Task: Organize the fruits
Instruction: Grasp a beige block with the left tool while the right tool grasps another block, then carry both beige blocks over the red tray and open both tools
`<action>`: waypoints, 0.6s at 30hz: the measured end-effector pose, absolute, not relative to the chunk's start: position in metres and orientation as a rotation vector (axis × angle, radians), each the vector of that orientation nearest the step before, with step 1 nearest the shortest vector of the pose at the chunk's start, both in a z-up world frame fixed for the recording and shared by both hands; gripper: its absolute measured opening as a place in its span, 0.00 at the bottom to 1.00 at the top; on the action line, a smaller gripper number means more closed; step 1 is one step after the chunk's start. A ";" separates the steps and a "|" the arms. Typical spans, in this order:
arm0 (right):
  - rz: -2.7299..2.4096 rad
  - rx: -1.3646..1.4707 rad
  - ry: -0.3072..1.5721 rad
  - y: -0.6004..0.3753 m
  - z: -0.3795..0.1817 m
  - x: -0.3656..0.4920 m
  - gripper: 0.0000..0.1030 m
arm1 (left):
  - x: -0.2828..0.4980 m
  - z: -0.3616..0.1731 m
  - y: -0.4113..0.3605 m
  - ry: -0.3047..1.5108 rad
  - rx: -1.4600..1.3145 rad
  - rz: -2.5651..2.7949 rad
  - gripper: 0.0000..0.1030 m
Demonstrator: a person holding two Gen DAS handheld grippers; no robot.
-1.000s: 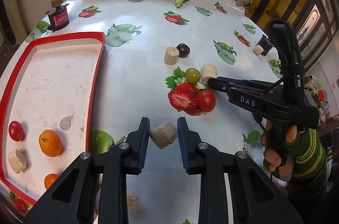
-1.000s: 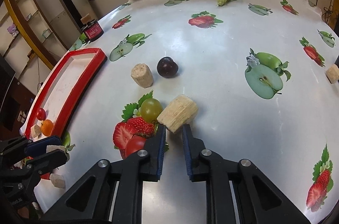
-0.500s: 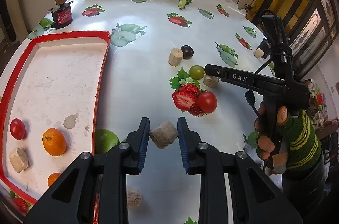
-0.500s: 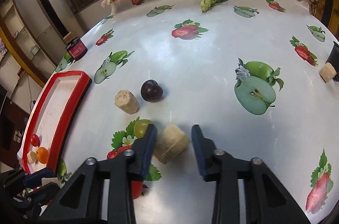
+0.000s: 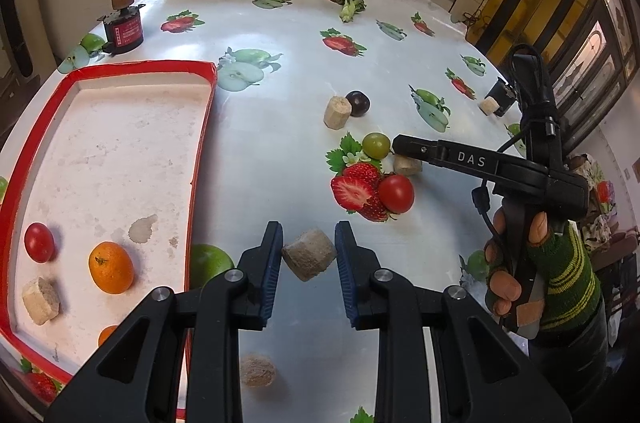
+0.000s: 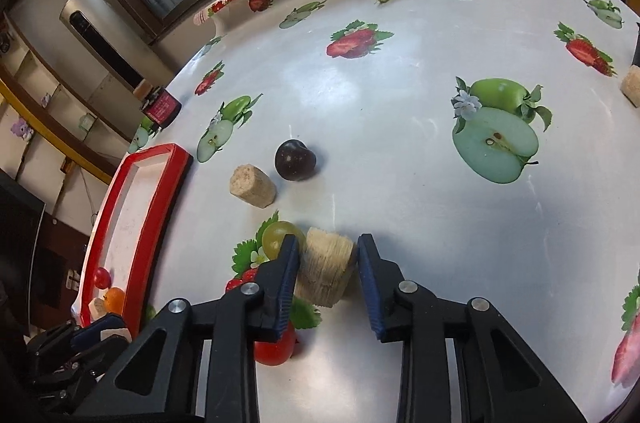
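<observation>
On the table [image 5: 280, 163], beside the red tray [image 5: 202, 143], a beige block [image 5: 309, 255] is held clamped, lifted, in the left tongs [image 5: 308, 229]. The right tongs [image 6: 328, 243] have just been narrowed onto a second block [image 6: 326, 271] by the grape [image 6: 276, 239]; a lift is likely set up.

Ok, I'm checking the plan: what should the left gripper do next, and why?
Probably swing left over the red tray: the left gripper is shut on a beige block held clear of the table, and the tray already holds another block.
</observation>
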State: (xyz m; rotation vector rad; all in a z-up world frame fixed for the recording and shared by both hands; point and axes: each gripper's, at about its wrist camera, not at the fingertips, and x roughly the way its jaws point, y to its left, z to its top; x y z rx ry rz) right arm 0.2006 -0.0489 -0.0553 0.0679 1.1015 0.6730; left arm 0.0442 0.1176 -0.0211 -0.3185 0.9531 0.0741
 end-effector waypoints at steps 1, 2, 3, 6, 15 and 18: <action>0.674 0.066 1.089 -0.050 -0.054 0.198 0.30 | 0.044 -0.021 0.119 0.951 -0.316 0.077 0.23; 0.677 0.069 1.081 -0.050 -0.051 0.195 0.30 | 0.044 -0.020 0.119 0.950 -0.316 0.080 0.23; 0.680 0.070 1.073 -0.051 -0.049 0.192 0.30 | 0.043 -0.019 0.121 0.948 -0.315 0.083 0.23; 0.698 0.057 1.041 -0.049 -0.035 0.181 0.30 | 0.041 -0.016 0.126 0.938 -0.317 0.094 0.23; 0.804 0.015 0.984 -0.022 -0.002 0.149 0.30 | 0.023 -0.010 0.153 0.911 -0.320 0.165 0.23; 0.843 0.002 0.976 -0.010 0.004 0.138 0.30 | 0.016 -0.009 0.166 0.904 -0.328 0.195 0.23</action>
